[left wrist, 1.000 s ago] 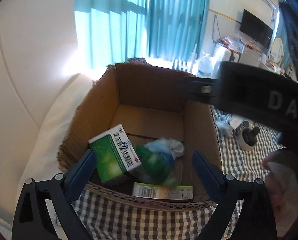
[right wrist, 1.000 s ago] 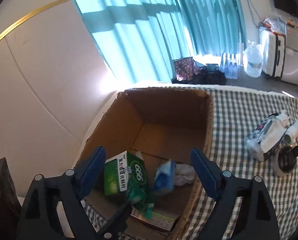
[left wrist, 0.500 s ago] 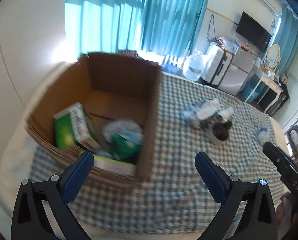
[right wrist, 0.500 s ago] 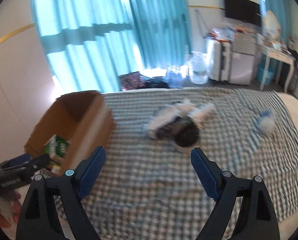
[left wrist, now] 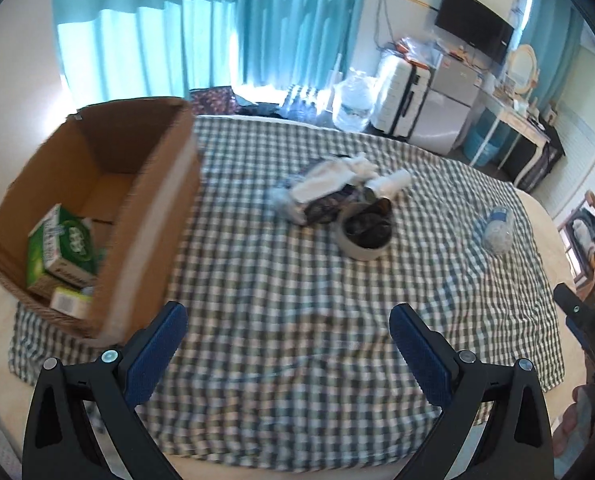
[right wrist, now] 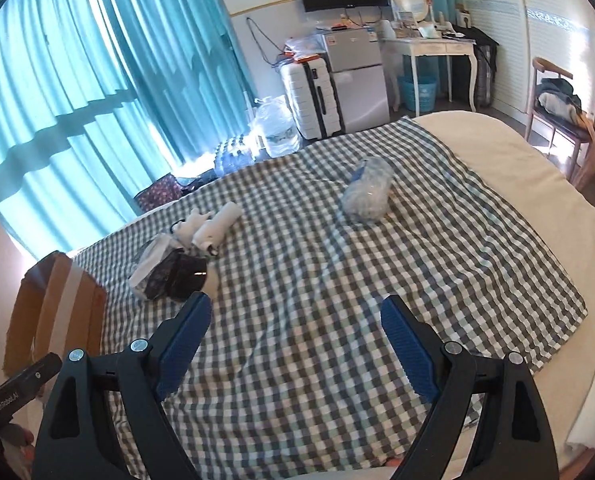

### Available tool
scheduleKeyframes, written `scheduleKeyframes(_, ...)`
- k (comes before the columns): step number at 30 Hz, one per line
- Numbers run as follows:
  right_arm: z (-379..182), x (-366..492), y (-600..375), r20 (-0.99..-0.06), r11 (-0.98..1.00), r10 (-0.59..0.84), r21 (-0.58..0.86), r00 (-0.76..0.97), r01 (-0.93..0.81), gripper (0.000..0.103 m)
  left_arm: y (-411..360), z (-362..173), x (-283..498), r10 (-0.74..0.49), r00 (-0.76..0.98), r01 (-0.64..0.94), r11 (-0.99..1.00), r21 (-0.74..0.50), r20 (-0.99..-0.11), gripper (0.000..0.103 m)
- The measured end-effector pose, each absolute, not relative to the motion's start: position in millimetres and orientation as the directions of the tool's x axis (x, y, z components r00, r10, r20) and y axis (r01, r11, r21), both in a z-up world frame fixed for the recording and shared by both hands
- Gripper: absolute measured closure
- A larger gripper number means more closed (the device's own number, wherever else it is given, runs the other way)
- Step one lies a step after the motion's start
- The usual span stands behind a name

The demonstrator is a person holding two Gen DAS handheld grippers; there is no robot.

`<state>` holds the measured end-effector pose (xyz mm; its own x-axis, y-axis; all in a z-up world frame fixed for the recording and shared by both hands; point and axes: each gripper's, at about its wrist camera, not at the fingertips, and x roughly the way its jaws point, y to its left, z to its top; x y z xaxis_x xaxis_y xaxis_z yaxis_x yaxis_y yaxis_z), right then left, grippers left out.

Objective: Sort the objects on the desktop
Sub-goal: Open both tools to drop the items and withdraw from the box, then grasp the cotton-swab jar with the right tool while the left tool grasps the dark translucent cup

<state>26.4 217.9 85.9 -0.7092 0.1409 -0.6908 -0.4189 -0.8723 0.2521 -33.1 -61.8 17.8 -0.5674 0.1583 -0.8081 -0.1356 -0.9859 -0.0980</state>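
Observation:
A brown cardboard box [left wrist: 153,216] stands at the left of the checked cloth [left wrist: 281,272], with a green carton [left wrist: 63,246] and other packets inside; only its outer wall [right wrist: 61,308] shows in the right wrist view. A heap lies mid-cloth: a crumpled packet [left wrist: 317,196], a white tube [left wrist: 393,184] and a round grey tub [left wrist: 363,232]. The same heap [right wrist: 173,268] sits ahead-left of my right gripper [right wrist: 293,340]. A clear plastic bottle [right wrist: 367,196] lies farther right, also seen as a bottle [left wrist: 497,228] from the left. My left gripper [left wrist: 285,344] is open and empty over bare cloth. My right gripper is open and empty too.
The cloth covers a cream bed [right wrist: 537,184]. Teal curtains [right wrist: 77,80] hang behind. Beyond the bed stand a white suitcase [right wrist: 313,96], a small fridge [right wrist: 357,76], a white desk [right wrist: 433,48] and a chair [right wrist: 557,100].
Both grippers have swung away from over the box to the right, over the open cloth. The box has gone from the middle of each view to the left edge. Both stayed open.

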Motion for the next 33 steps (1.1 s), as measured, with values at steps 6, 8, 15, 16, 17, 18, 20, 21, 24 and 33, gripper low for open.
scheduleKeyframes(6, 64, 14, 247, -0.697, -0.851, 0.120, 0.295, -0.707, -0.435, 0.016, -12, -7, -50, 0.160, -0.555, -0.196, -0.979, -0.059, -0.816, 0.000)
scheduleKeyframes(8, 55, 7, 257, -0.703, -0.842, 0.120, 0.303, -0.701, -0.447, 0.016, 1, -16, -60, 0.151, -0.552, -0.213, -0.976, -0.037, -0.820, 0.000)
scheduleKeyframes(15, 29, -37, 293, -0.725, -0.790, 0.196, 0.281, -0.660, -0.545, 0.016, 30, -46, -107, 0.127, -0.551, -0.211, -0.977, -0.010, -0.825, 0.000)
scheduleKeyframes(16, 26, -44, 298, -0.727, -0.788, 0.201, 0.278, -0.657, -0.549, 0.016, 33, -49, -115, 0.124, -0.558, -0.215, -0.977, -0.001, -0.820, 0.000)
scheduleKeyframes(17, 23, -51, 303, -0.727, -0.785, 0.203, 0.278, -0.655, -0.553, 0.016, 36, -53, -122, 0.123, -0.563, -0.220, -0.976, 0.005, -0.817, 0.000)
scheduleKeyframes(18, 20, -60, 309, -0.730, -0.780, 0.215, 0.271, -0.649, -0.564, 0.016, 38, -56, -129, 0.123, -0.565, -0.223, -0.975, 0.007, -0.816, 0.000)
scheduleKeyframes(20, 14, -77, 319, -0.734, -0.774, 0.243, 0.247, -0.634, -0.583, 0.016, 41, -64, -144, 0.126, -0.560, -0.226, -0.974, 0.005, -0.819, 0.000)
scheduleKeyframes(21, 10, -86, 323, -0.739, -0.771, 0.255, 0.234, -0.623, -0.593, 0.016, 41, -67, -150, 0.129, -0.554, -0.228, -0.974, 0.000, -0.822, 0.000)
scheduleKeyframes(24, 4, -106, 333, -0.757, -0.757, 0.272, 0.212, -0.594, -0.618, 0.016, 45, -77, -166, 0.142, -0.540, -0.255, -0.967, 0.000, -0.830, 0.000)
scheduleKeyframes(33, -12, -155, 351, -0.755, -0.736, 0.366, 0.123, -0.544, -0.666, 0.016, 59, -95, -190, 0.165, -0.556, -0.384, -0.920, 0.075, -0.814, 0.000)
